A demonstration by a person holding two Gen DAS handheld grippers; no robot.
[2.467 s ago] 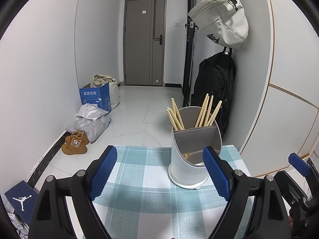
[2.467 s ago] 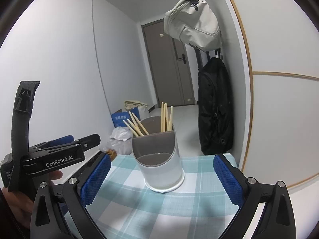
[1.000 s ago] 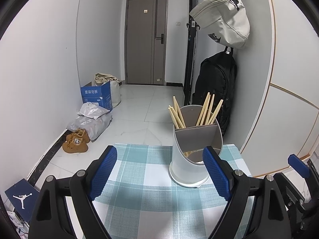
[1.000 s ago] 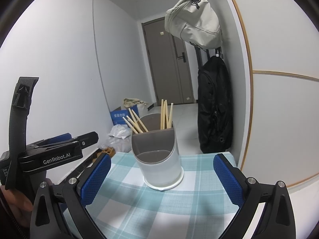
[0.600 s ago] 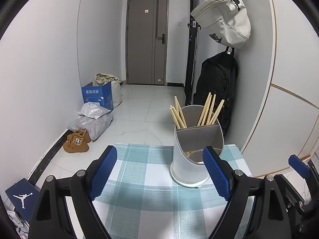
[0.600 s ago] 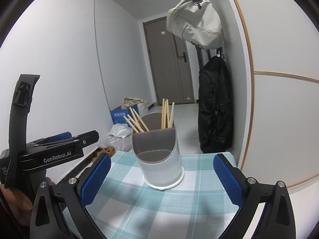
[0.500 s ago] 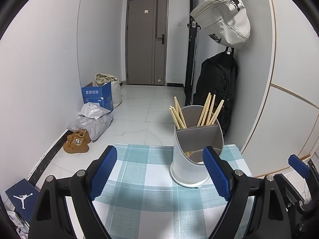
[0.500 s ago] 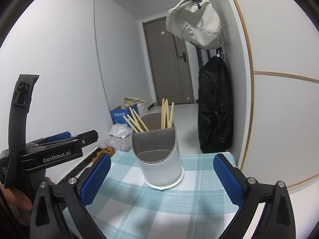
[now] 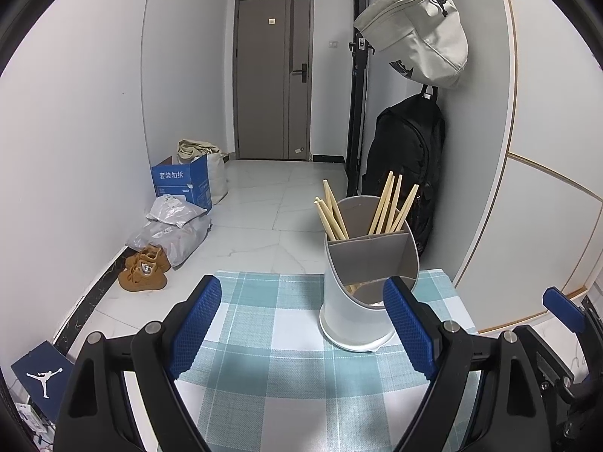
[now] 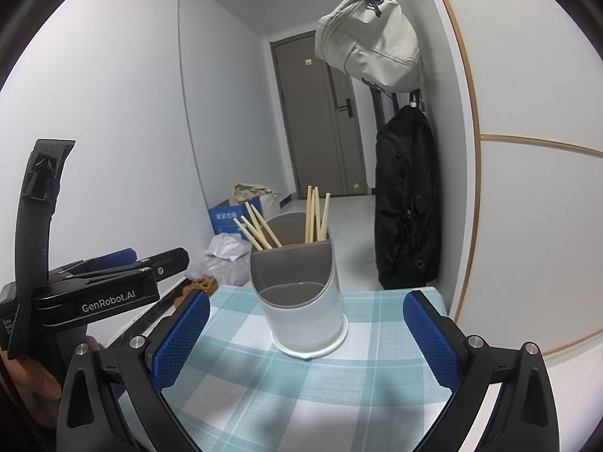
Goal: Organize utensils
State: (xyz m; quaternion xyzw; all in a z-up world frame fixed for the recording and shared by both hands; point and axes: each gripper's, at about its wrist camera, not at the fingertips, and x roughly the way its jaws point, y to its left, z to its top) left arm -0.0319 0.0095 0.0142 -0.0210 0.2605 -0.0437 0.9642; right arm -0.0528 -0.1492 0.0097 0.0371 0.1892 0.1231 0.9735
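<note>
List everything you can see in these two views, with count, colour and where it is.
holder: one, white with grey insert, upright on the cloth
chopsticks: two bunches, pale wood, in the holder's two back compartments
cloth: one, teal and white check, on the table
backpack: one, black, hanging on the wall
bag: one, beige, hung above the backpack
door: one, grey-brown, hallway end
box: one, blue, floor by the wall
shoes: a pair, tan, on the floor
left gripper: blue pads, open, empty
right gripper: blue pads, open, empty
</note>
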